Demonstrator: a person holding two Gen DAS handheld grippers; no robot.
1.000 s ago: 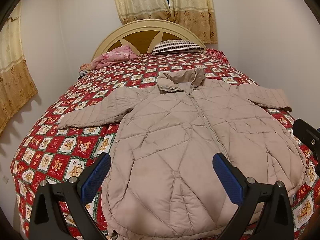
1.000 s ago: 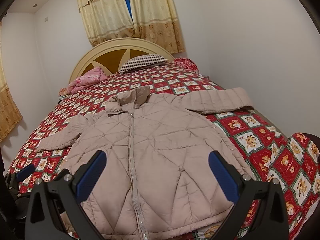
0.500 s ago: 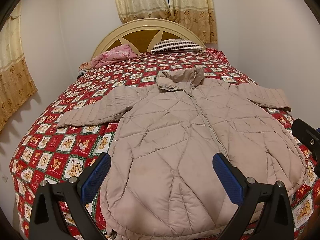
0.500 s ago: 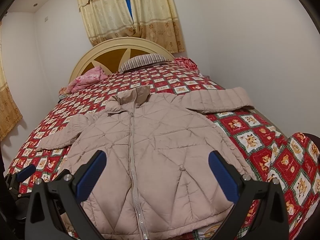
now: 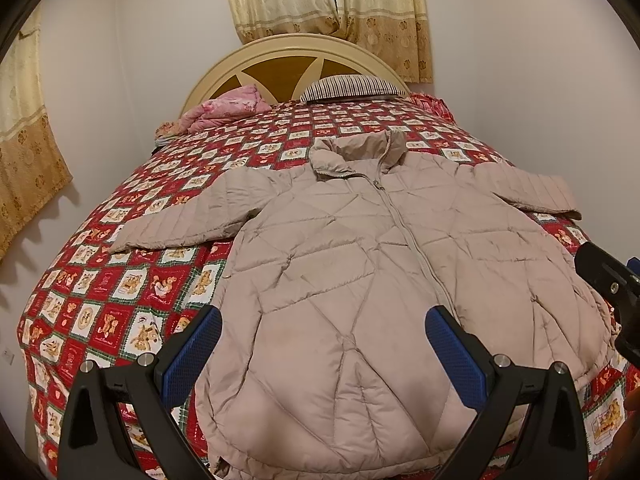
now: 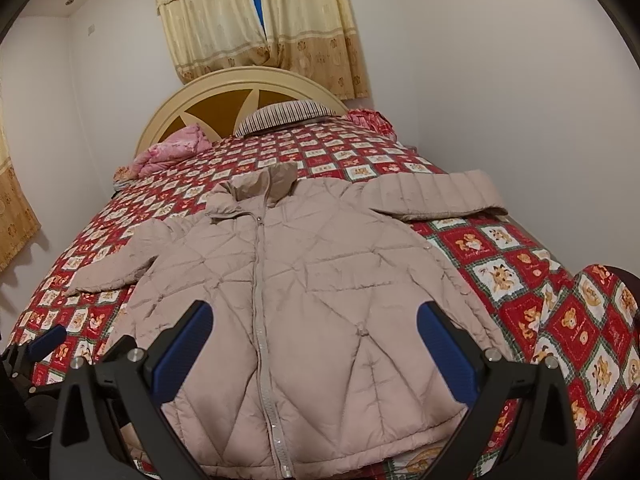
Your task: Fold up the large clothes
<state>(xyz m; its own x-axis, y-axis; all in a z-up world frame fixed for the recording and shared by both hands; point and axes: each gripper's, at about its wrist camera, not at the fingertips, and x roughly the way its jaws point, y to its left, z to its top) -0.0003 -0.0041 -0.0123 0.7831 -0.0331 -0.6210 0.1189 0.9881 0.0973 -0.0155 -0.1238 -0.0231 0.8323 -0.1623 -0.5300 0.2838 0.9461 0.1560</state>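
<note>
A large beige quilted jacket (image 5: 360, 280) lies flat and zipped on the bed, collar toward the headboard, both sleeves spread out to the sides. It also shows in the right wrist view (image 6: 304, 304). My left gripper (image 5: 323, 352) is open and empty, hovering above the jacket's lower left hem. My right gripper (image 6: 314, 348) is open and empty, hovering above the jacket's lower hem near the zip. The right gripper shows at the right edge of the left wrist view (image 5: 612, 284); the left gripper shows at the left edge of the right wrist view (image 6: 36, 348).
The bed has a red patchwork quilt (image 5: 120, 280) with bear pictures. A pink blanket (image 5: 224, 110) and a striped pillow (image 5: 348, 86) lie by the cream headboard (image 5: 296, 46). White walls stand close on both sides; curtains hang behind and at left.
Both grippers have barely moved; the views shift very slightly. The jacket lies as before.
</note>
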